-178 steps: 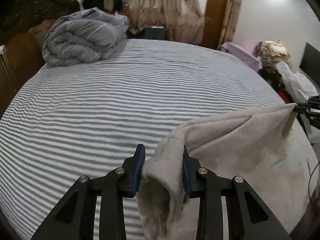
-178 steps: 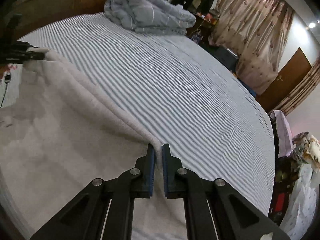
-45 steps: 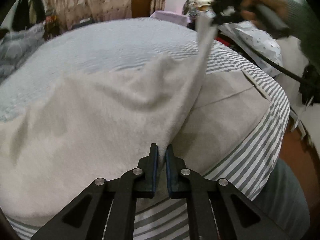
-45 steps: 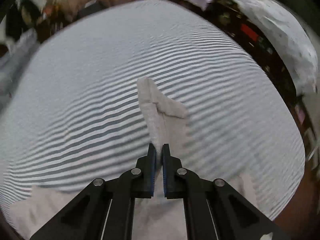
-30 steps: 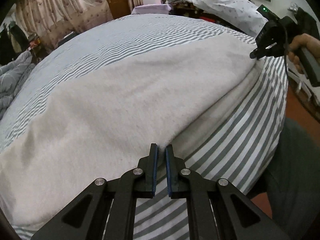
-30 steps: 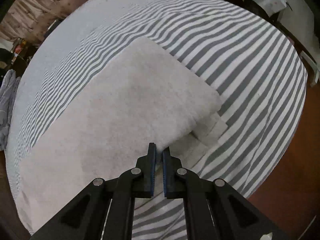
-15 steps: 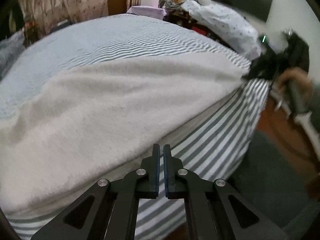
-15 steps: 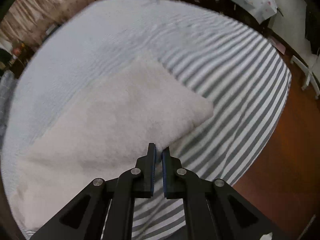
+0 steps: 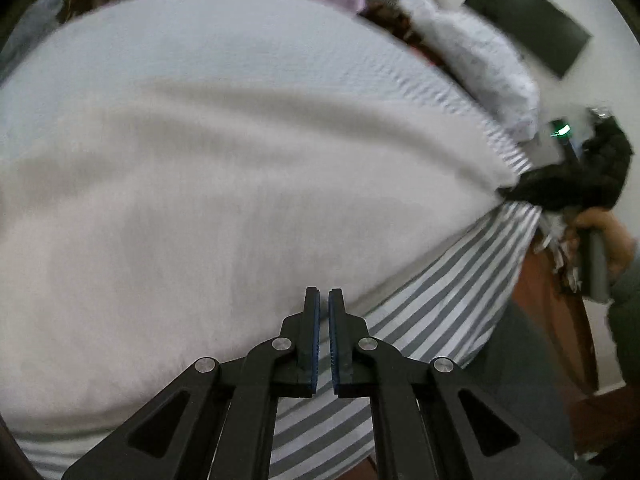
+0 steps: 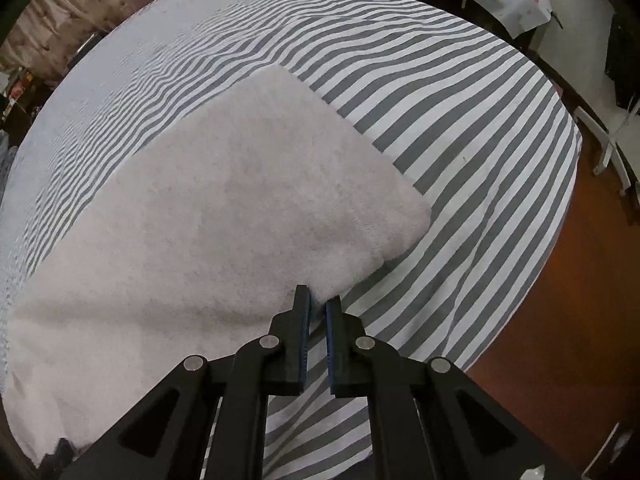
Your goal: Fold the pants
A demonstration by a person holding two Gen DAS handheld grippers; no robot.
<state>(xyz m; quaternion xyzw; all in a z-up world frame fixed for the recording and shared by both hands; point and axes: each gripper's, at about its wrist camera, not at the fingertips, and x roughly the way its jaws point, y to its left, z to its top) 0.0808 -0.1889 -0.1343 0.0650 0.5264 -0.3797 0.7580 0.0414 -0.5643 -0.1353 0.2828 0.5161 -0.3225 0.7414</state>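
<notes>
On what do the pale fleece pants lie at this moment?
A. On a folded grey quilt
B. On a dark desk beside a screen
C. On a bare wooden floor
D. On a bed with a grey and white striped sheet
D: the right wrist view shows the pants spread flat on the striped sheet of the bed, with the wooden floor only beyond the bed's edge.
</notes>
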